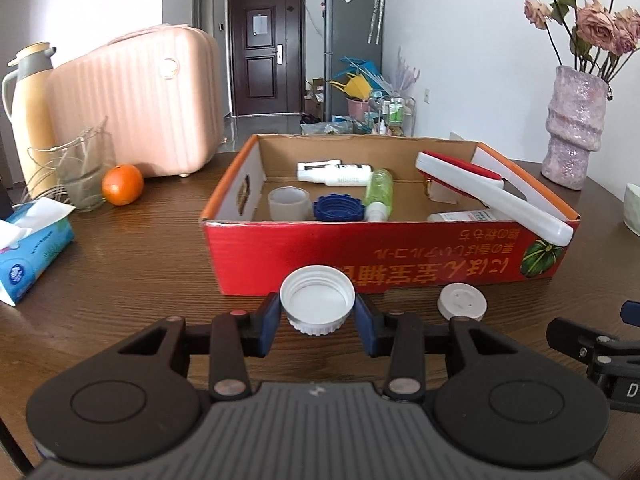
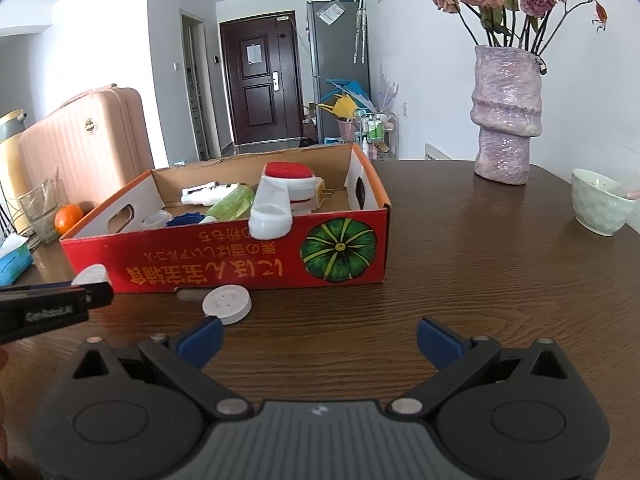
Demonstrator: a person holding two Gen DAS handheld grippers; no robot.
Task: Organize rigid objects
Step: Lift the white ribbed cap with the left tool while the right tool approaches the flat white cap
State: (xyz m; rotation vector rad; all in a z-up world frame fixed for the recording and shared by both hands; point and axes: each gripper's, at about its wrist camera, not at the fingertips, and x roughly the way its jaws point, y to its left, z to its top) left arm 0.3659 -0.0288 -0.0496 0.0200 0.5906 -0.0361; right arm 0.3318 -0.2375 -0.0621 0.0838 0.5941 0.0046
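My left gripper (image 1: 317, 314) is shut on a white screw cap (image 1: 317, 298), open side up, just in front of the red cardboard box (image 1: 360, 256). A second white round lid (image 1: 462, 302) lies on the table to its right; it also shows in the right wrist view (image 2: 227, 303). My right gripper (image 2: 320, 340) is open and empty, its left fingertip close to that lid. The box (image 2: 224, 256) holds a white-and-red brush (image 1: 492, 196), a green bottle (image 1: 378, 192), a blue cap (image 1: 339, 208), a small cup (image 1: 289, 203) and a white tube (image 1: 336, 172).
On the wooden table stand a pink case (image 1: 140, 112), a thermos (image 1: 30, 116), a glass (image 1: 82, 172), an orange (image 1: 122, 185) and a tissue pack (image 1: 32, 252) on the left. A purple vase (image 2: 506, 116) and a pale bowl (image 2: 600, 208) stand on the right.
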